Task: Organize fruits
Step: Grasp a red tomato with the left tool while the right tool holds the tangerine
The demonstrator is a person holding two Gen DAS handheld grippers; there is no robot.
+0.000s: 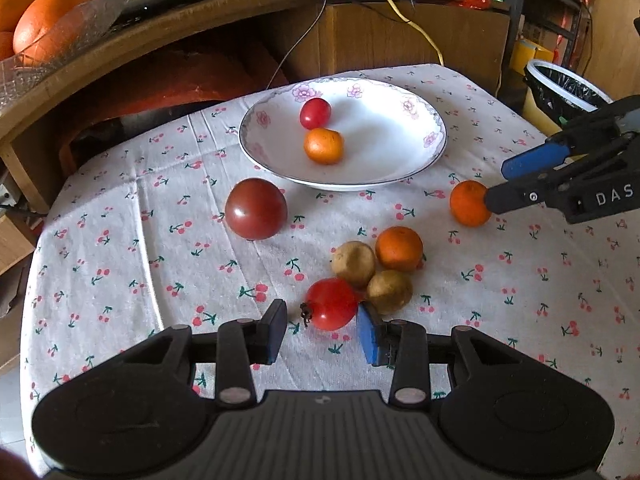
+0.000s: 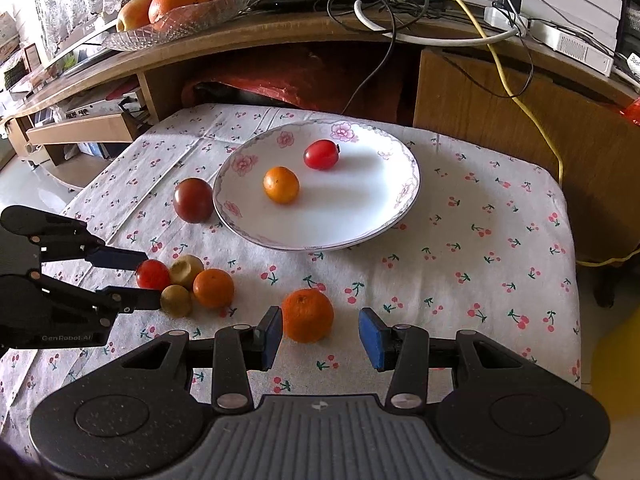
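Spread jaws on the left gripper point(image 1: 322, 330) straddle a small red tomato point(image 1: 331, 304), which lies on the cherry-print tablecloth point(image 1: 120, 240) well in front of the flowered plate point(image 1: 400, 176). Its blue right pad touches a brown fruit point(image 1: 389, 291) packed against a second brown fruit point(image 1: 354, 263) and an orange point(image 1: 399, 249); closing from here could, I judge, shove that cluster and roll the tomato off line. The gripper sits low, aimed toward the plate, where a cherry tomato point(image 1: 315, 113) and a small orange point(image 1: 323, 146) already rest.

From the right wrist view, the right gripper point(image 2: 320, 338) is also spread wide, around a mandarin point(image 2: 307, 315) in front of the plate point(image 2: 360, 236). Its left pad is touching or nearly touching the fruit; the right stands apart, so an uneven squeeze may push it sideways. This gripper is held low and level, pointing at the plate.
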